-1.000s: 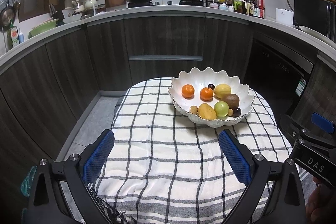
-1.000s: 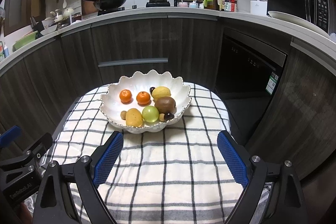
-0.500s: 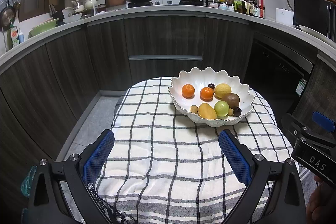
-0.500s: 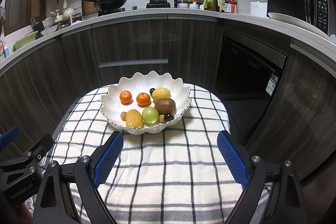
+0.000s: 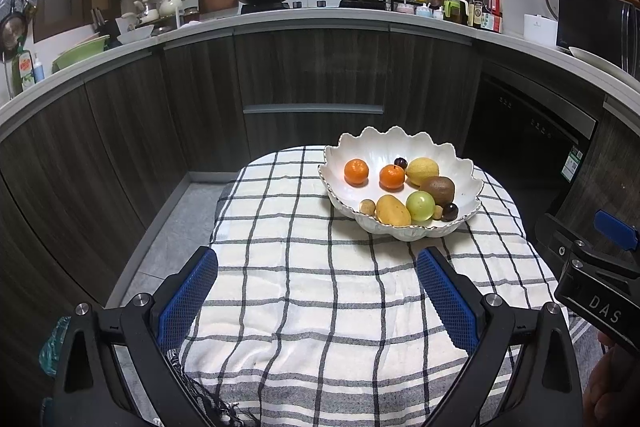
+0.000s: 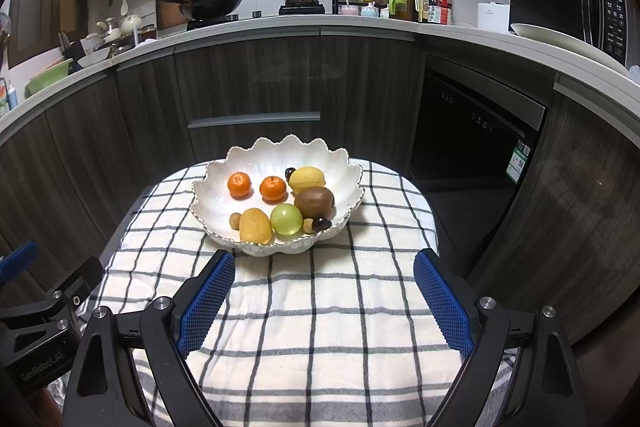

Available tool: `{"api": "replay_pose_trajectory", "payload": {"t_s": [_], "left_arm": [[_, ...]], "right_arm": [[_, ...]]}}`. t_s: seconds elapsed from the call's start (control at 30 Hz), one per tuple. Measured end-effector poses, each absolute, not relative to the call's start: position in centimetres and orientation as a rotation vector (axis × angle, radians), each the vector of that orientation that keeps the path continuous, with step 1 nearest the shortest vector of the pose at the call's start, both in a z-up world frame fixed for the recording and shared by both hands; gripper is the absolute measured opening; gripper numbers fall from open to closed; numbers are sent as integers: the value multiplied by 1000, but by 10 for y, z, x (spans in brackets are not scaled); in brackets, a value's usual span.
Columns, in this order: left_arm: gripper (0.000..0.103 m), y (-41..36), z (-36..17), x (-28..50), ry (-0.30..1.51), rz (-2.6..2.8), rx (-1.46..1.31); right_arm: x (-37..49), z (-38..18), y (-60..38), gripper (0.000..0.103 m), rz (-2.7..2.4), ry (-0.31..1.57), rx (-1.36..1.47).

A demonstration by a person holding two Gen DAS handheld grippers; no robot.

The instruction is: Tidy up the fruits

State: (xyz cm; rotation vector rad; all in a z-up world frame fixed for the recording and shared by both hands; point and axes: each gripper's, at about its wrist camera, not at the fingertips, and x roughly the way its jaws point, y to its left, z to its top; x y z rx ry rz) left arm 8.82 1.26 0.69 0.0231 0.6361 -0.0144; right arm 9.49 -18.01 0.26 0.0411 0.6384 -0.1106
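Fruit bowl (image 6: 276, 163): dead ahead of R gripper (image 6: 324, 291), nearer; ahead-right of L gripper (image 5: 318, 291). Both grippers: jaws wide apart, nothing held.

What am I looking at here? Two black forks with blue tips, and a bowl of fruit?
Those forks are hand-held grippers, one per hand, each carrying a camera that looks along its two fingers. One picture is from the left gripper, the other from the right gripper. Both stand open and hold nothing. Ahead, on a checked cloth, sits a scalloped white bowl with two oranges, a lemon, a kiwi, a green fruit, a yellow fruit and some small ones.
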Motion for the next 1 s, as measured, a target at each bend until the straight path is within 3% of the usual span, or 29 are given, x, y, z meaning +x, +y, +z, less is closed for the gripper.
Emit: {"api": "replay_pose_trajectory", "payload": {"t_s": [1.0], "left_arm": [[101,6,4,87,646,-18,31]], "right_arm": [[95,3,-182,92,-108,639,41]]}}
